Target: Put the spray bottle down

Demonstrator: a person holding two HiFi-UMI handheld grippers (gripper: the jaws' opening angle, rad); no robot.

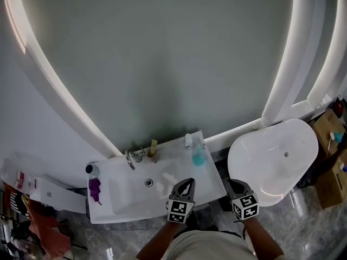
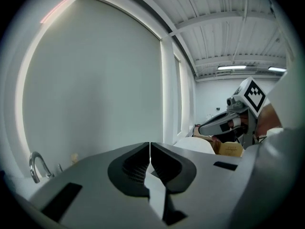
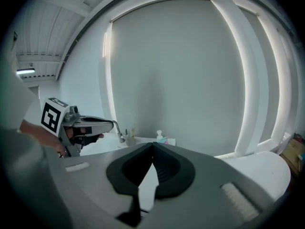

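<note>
The teal spray bottle (image 1: 198,157) stands upright at the back right corner of the white sink counter (image 1: 214,180), beside a small white bottle (image 1: 188,140). In the right gripper view the spray bottle (image 3: 165,140) shows small and far off. My left gripper (image 1: 188,182) hovers over the counter's front right part, short of the bottle, jaws shut with nothing between them (image 2: 150,144). My right gripper (image 1: 237,184) is off the counter's right edge, also shut and empty (image 3: 152,144). Neither gripper touches the bottle.
A chrome faucet (image 1: 130,158) rises behind the basin with its drain (image 1: 149,182). A purple cloth (image 1: 95,189) lies on the counter's left end. A white toilet (image 1: 274,158) stands to the right, cardboard boxes (image 1: 328,161) beyond it. A large lit mirror (image 1: 162,58) covers the wall.
</note>
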